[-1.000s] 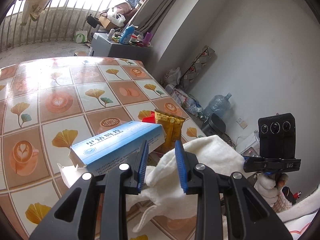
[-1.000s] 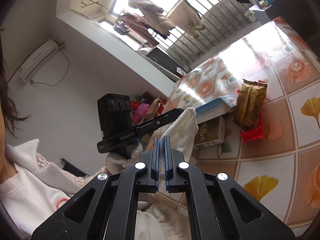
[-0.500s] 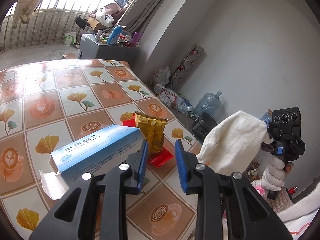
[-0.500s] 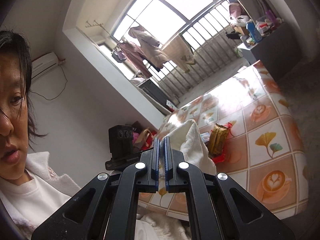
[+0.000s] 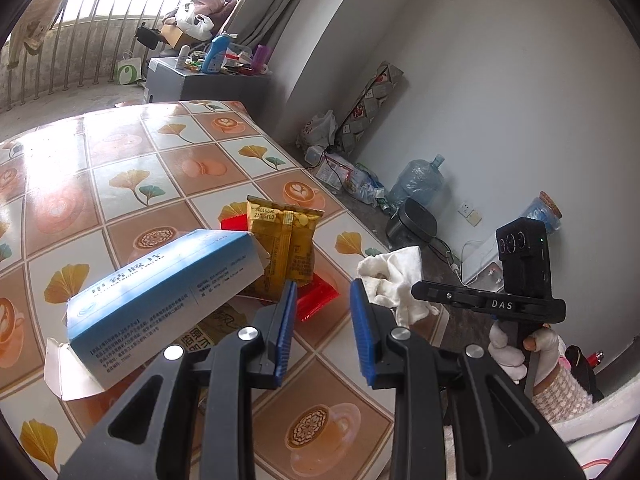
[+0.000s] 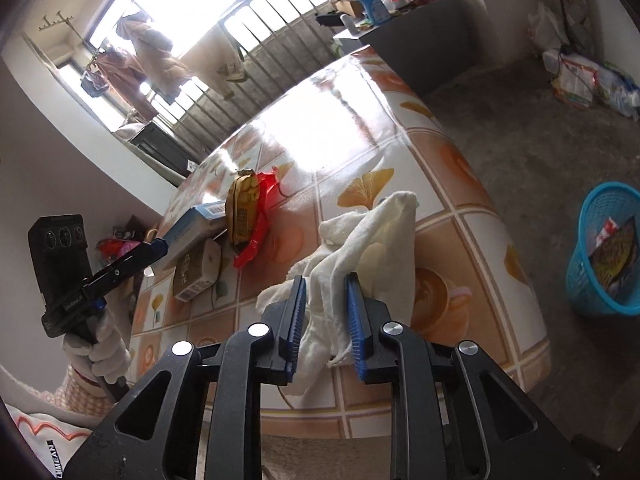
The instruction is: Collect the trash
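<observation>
Our left gripper (image 5: pixel 322 328) hangs with its jaws parted and empty over the table (image 5: pixel 168 168), beside the blue box (image 5: pixel 160 300) and yellow packet (image 5: pixel 286 248). Our right gripper (image 6: pixel 325 320) is opening around the white cloth (image 6: pixel 372 236) at the table's near edge; the blue basket (image 6: pixel 600 256) stands on the floor beyond.

Cloth (image 6: pixel 372 236) lies on the table (image 6: pixel 472 184), right of the box (image 6: pixel 192 224); basket (image 6: pixel 600 256) on the floor

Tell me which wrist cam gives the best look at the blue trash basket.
Right wrist view: the blue basket stands on the floor beside the table, rim and wrappers inside visible. Left wrist view doesn't show it at all.
</observation>
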Demonstrator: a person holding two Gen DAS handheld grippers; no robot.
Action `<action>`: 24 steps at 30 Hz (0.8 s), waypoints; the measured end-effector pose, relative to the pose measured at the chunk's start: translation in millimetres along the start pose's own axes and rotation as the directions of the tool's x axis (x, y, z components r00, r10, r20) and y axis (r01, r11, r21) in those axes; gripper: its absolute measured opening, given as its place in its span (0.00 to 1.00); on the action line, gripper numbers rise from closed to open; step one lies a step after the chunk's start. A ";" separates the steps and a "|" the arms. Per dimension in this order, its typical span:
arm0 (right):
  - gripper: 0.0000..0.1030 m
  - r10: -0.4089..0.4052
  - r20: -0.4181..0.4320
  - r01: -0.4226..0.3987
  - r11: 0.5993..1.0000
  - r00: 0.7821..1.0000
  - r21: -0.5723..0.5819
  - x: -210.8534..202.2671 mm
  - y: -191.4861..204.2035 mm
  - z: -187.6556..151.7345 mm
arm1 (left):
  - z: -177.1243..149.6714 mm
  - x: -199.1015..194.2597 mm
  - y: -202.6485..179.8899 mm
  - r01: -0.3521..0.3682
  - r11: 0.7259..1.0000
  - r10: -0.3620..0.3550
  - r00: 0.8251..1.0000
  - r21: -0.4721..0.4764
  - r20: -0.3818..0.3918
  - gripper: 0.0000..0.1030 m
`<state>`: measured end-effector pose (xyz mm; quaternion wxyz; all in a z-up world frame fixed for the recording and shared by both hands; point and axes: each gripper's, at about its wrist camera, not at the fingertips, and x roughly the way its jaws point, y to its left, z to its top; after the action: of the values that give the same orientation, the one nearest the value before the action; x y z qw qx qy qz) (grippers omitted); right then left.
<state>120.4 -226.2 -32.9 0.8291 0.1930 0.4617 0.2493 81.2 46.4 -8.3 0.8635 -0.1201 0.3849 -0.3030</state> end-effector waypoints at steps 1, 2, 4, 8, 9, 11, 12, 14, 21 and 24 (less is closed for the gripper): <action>0.39 -0.004 0.010 0.004 1.000 1.000 -0.016 -2.3 4.1 0.5 | 0.2 0.6 -0.4 0.000 1.000 0.000 1.000 0.001 -0.003 0.26; 0.47 -0.018 0.020 0.019 0.999 1.000 -0.041 -3.8 8.9 0.8 | 0.2 2.0 -0.2 0.000 1.000 0.000 1.000 0.000 -0.007 0.26; 0.53 -0.067 0.026 0.070 0.993 0.997 -0.096 -4.3 18.7 -0.5 | 0.9 4.5 -0.2 0.000 1.000 0.000 1.000 -0.003 -0.012 0.26; 0.53 -0.214 0.012 0.211 0.955 0.977 -0.206 12.3 29.6 -6.9 | 4.0 7.1 -0.7 -0.002 1.000 0.002 1.000 -0.006 -0.010 0.26; 0.53 -0.257 0.011 0.253 0.941 0.966 -0.224 16.5 29.7 -8.8 | 5.4 7.1 -1.2 -0.004 1.000 0.004 1.000 -0.006 -0.005 0.26; 0.51 -0.307 0.015 0.301 0.920 0.952 -0.250 22.8 30.3 -11.6 | 8.4 5.9 -2.9 -0.011 1.000 0.011 1.000 -0.001 0.007 0.26; 0.50 -0.315 0.022 0.310 0.915 0.949 -0.257 23.6 31.4 -12.2 | 10.8 6.0 -3.9 -0.018 1.000 0.018 1.000 0.004 0.012 0.26; 0.40 -0.336 0.031 0.332 0.904 0.941 -0.268 24.7 32.5 -12.7 | 17.2 8.2 -6.6 -0.041 0.999 0.041 0.999 0.020 0.017 0.26; 0.17 -0.327 0.049 0.330 0.919 0.944 -0.218 26.2 27.9 -3.3 | 38.7 24.2 -18.3 -0.111 0.990 0.109 0.994 0.086 0.024 0.28; 0.16 -0.303 0.053 0.308 0.934 0.951 -0.182 28.7 25.4 0.8 | 45.6 36.3 -25.8 -0.154 0.979 0.154 0.988 0.132 0.011 0.34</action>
<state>128.0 -189.0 -37.7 0.8777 0.0427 0.4506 0.1576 122.6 2.6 12.3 0.8906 -0.0323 0.3717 -0.2602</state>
